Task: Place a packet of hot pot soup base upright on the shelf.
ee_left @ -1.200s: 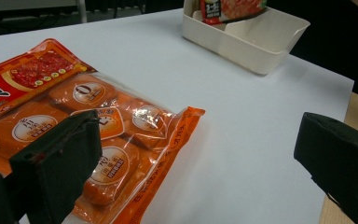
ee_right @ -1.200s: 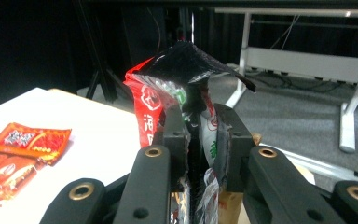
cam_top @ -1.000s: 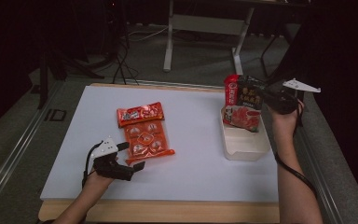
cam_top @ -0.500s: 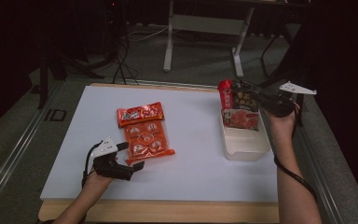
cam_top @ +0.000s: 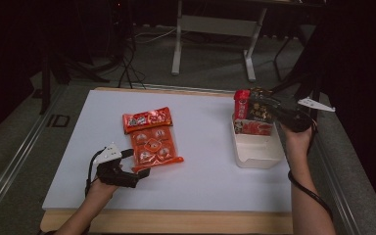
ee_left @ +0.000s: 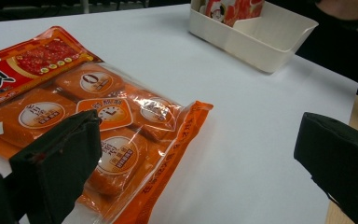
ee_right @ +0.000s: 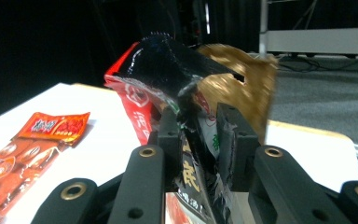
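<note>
While the left tool [cam_top: 139, 175] rests low at the near edge of the white surface [cam_top: 205, 161], its two black jaws stand wide apart and hold nothing, one of them just beside the near end of a flat orange clear-fronted packet of round cakes [cam_top: 152, 139]. That packet lies flat on the left half of the surface, its red header pointing away. Farther right sits a cream rectangular plastic bin [cam_top: 258, 151]; its near part is bare and a red-and-white printed packet [cam_top: 254, 127] lies at its far end. Above that far end the right tool [cam_top: 269, 111] is clamped tight on a glossy black-and-gold snack pouch [ee_right: 200, 88], with a red pouch [cam_top: 241, 102] just beside it.
</note>
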`<state>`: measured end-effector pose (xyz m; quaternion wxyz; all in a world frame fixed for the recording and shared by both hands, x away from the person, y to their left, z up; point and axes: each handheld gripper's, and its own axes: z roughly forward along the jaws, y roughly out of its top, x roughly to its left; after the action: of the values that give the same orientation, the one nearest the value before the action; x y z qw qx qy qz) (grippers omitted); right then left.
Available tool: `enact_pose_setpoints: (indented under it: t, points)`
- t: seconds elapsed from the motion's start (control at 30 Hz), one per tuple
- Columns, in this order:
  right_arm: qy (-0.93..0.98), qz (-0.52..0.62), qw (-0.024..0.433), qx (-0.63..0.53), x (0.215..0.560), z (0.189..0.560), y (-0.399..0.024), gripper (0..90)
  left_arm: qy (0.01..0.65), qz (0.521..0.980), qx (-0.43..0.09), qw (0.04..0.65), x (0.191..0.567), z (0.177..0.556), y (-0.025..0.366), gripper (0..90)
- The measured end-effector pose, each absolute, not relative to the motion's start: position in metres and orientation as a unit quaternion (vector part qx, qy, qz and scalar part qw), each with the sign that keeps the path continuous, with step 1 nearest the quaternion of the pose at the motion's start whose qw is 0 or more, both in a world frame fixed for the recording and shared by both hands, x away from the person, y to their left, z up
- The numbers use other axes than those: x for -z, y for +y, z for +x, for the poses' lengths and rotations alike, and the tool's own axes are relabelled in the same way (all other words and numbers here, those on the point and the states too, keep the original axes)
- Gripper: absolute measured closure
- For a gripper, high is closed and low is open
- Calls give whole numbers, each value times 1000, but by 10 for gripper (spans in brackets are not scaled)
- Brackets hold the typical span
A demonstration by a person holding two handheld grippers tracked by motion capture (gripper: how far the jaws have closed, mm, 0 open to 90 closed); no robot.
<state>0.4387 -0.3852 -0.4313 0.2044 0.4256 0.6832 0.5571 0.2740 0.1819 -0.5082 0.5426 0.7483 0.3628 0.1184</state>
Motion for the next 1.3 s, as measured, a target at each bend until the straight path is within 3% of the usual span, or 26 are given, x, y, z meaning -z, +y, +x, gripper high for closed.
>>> enact_pose_setpoints:
  t: [0.23, 0.37, 0.63, 0.67, 0.77, 0.87, 1.3]
  points:
    - [682, 442, 212, -543, 438, 431, -399, 687, 359, 753, -119, 539, 509, 275, 179, 11]
    - [672, 455, 210, -545, 433, 427, -398, 545, 360, 754, -119, 537, 509, 275, 180, 11]
    - [675, 476, 227, -516, 427, 413, -397, 362, 357, 755, -122, 536, 510, 276, 179, 11]
    - [669, 483, 236, -514, 426, 405, -397, 289, 357, 756, -122, 535, 510, 276, 179, 11]
    - [663, 481, 250, -516, 424, 396, -397, 187, 353, 761, -128, 528, 511, 277, 177, 11]
    - [659, 475, 261, -521, 418, 384, -396, 135, 347, 764, -137, 527, 510, 277, 177, 11]
    - [686, 419, 247, -541, 404, 336, -361, 165, 339, 777, -92, 521, 496, 282, 177, 12]
